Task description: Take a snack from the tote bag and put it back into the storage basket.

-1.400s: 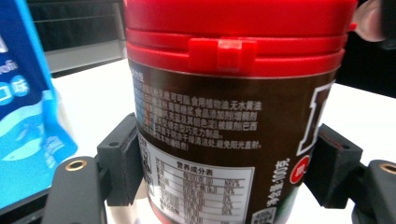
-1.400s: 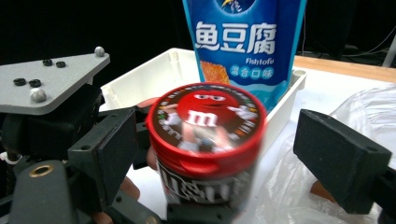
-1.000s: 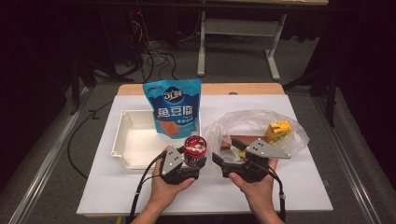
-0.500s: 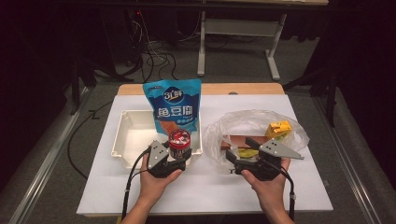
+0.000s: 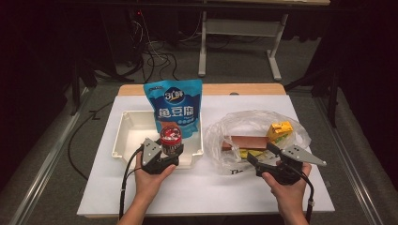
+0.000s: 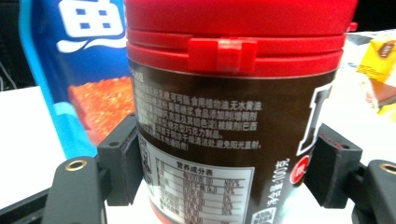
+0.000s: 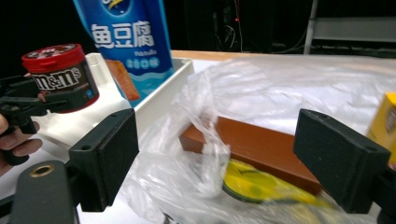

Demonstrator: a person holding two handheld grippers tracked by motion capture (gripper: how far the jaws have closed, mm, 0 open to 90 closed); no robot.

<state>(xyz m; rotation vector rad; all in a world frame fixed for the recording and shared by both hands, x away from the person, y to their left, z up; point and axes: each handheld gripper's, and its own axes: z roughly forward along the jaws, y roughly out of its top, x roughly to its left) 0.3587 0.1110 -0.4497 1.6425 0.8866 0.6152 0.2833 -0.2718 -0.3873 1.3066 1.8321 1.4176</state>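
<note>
Left claw point(image 5: 170, 151) pinches red-lid candy jar point(image 5: 170, 138) above front edge of white tray point(image 5: 126, 136), just before blue pouch point(image 5: 176, 108). Right claw point(image 5: 262, 156) spread, empty, at mouth of clear plastic bag point(image 5: 253, 123) holding brown box point(image 7: 261, 149) and yellow box point(image 5: 279, 130) on bench point(image 5: 211, 187)

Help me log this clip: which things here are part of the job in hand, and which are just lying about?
In the job:
- red-lidded jar, held in the left gripper over the white tray
- plastic bag of snacks, with the open right gripper at its mouth

Lying about:
- blue pouch standing in the tray
- cables on the floor
</note>
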